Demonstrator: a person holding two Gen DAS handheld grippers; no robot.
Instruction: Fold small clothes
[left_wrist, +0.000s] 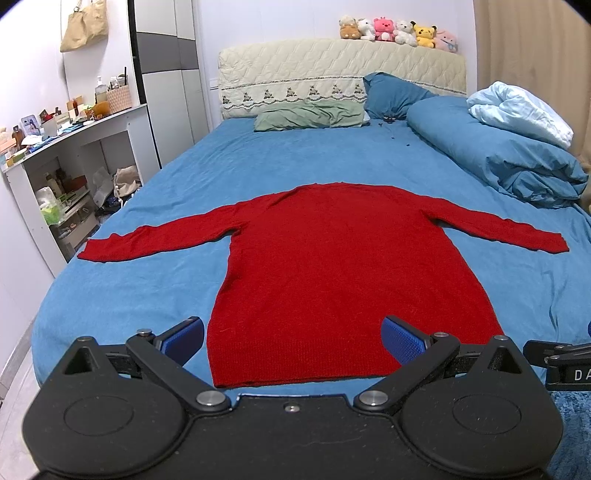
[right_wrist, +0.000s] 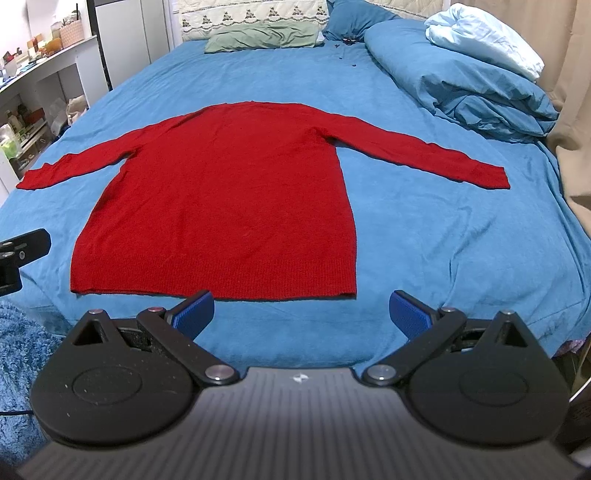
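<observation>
While a red sweater (left_wrist: 332, 266) lies flat (sleeves spread) on the bed (left_wrist: 147, 288), both grippers, left (left_wrist: 293, 338) and right (right_wrist: 302, 314), hover open, seemingly above its hem

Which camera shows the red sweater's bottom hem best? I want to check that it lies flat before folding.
The right wrist view: the whole hem of the red sweater shows, straight and flat on the blue sheet, just beyond the open right gripper. In the left wrist view, the open left gripper has a finger covering the hem's right corner.
</observation>
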